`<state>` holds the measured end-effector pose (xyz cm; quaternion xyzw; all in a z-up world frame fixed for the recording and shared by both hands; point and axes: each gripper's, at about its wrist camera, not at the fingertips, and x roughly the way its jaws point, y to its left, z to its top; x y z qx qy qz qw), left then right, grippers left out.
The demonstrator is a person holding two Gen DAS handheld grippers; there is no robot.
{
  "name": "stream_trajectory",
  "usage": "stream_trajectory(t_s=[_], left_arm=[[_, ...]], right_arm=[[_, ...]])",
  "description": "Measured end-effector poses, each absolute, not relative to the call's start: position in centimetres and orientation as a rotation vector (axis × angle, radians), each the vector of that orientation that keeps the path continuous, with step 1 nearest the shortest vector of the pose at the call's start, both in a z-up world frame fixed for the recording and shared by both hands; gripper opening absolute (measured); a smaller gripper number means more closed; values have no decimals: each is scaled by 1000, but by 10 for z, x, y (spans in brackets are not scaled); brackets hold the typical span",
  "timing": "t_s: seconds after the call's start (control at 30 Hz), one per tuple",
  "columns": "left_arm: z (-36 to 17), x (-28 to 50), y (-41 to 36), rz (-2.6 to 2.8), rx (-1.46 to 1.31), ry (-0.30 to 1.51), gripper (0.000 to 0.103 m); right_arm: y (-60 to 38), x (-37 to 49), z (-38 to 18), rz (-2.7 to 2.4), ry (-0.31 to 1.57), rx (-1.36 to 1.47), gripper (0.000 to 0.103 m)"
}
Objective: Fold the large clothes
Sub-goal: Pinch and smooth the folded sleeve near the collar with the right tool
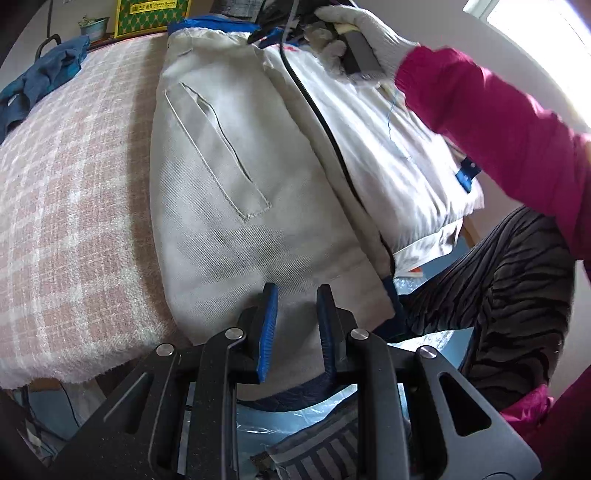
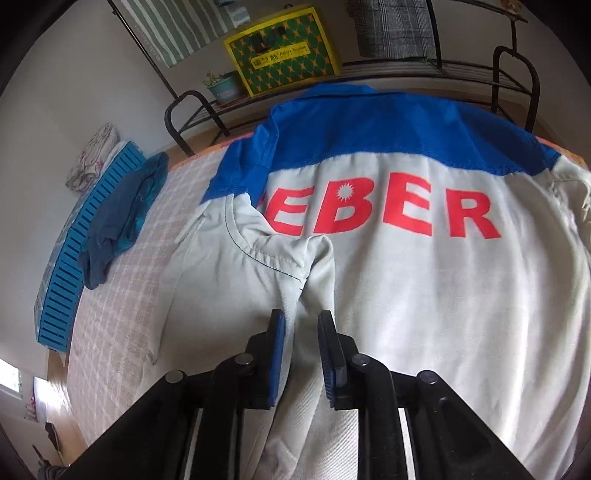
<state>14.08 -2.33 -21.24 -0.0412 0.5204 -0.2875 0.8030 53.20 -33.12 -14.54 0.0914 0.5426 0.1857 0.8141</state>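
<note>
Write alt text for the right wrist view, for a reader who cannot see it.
A grey-white work jacket with a blue yoke and red lettering lies back-up on a pink checked cloth, its sleeve folded inward. The right gripper has sleeve fabric between its narrowly parted blue pads. A dark blue garment lies at the left.

1. Daylight floods the left wrist view from a window at about 1 o'clock, blown out to pure white.
2. The gloved hand and pink sleeve near that glare are smeared by motion blur.
3. The grey jacket is evenly lit, with soft shadow under its hem at 6 o'clock.
4. In the right wrist view, light is softer; a bright patch on the floor shows at 8 o'clock.
5. Both views bow strongly outward, with dark corners.
</note>
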Motion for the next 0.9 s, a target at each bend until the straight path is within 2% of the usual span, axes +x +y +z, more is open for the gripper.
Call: stream_trajectory(t_s=[0.17,0.27,0.4,0.7,0.8,0.9], left_arm=[[-190,139,2,-580,-177,1022,20],[-196,147,0,-583,-196,1035,20],[-207,151,-27,-634,-135,1046,20],[-229,153,-81,-679,15,1059,20],[-222,155,-83,-665,1,1085,20],[-199,149,-89,-675,-8,1033,20]], right_arm=[[-354,485,-89,495,1069,256,25],[-367,443,-60,542,1036,268,25],[-385,381,-27,566,967,227,34],[-455,282,4,434,852,179,36],[-485,262,-2,360,849,164,47],[-524,249,-12,268,845,192,59]])
